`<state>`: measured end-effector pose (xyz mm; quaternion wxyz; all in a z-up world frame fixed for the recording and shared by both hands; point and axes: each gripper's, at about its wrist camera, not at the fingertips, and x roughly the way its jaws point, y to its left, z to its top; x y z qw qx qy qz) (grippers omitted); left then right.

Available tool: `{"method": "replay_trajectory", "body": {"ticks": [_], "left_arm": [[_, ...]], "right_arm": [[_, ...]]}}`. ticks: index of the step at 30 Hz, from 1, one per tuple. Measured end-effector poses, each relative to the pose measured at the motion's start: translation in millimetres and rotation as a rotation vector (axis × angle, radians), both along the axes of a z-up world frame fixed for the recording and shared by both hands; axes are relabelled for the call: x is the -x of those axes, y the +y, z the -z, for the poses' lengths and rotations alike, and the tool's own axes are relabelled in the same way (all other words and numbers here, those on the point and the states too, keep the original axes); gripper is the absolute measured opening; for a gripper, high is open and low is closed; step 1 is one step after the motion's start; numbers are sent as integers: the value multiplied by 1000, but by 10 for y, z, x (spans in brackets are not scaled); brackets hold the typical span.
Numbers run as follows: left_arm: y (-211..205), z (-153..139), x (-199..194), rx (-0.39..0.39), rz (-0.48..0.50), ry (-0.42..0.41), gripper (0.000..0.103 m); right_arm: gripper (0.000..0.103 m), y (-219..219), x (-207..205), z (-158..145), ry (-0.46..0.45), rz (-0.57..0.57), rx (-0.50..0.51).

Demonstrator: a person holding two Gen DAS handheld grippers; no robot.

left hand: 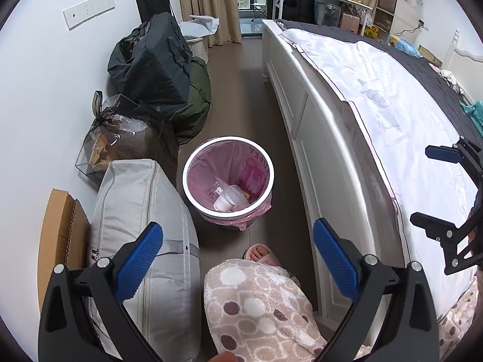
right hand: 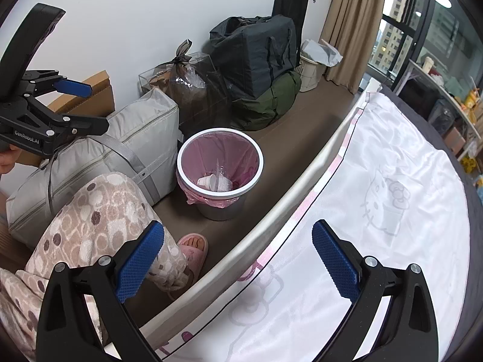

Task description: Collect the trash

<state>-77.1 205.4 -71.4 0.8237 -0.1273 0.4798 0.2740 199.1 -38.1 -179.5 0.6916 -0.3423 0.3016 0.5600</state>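
Note:
A round bin [left hand: 193,193] with a white rim and pink liner stands on the floor between the bed and the bags; it also shows in the right wrist view [right hand: 219,211]. A white paper cup [left hand: 225,202] and clear plastic wrappers lie inside it; the cup shows in the right wrist view [right hand: 206,181] too. My left gripper [left hand: 237,238] is open and empty, above the floor near the bin. My right gripper [right hand: 238,236] is open and empty, over the bed's edge. The right gripper also shows at the right of the left wrist view [left hand: 428,185].
A white bed [left hand: 392,114] with a white printed sheet fills the right. A grey storage bag [left hand: 142,211], a cardboard box [left hand: 59,229], a clear box [left hand: 99,154], and dark duffel bags [left hand: 157,60] line the wall. My leg and pink slipper [left hand: 259,255] stand by the bin.

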Motion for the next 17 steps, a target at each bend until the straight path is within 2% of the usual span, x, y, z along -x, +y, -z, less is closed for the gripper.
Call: {"method": "replay_trajectory", "body": {"ticks": [8,17], "left_arm": [[57,13,28,13,-36,-20,98],[70,-32,46,-25,-56,-12,98]], "right_arm": [[96,-5,-16,5,1,-1,2],[96,-13,-20,31,-2,2,-4]]}}
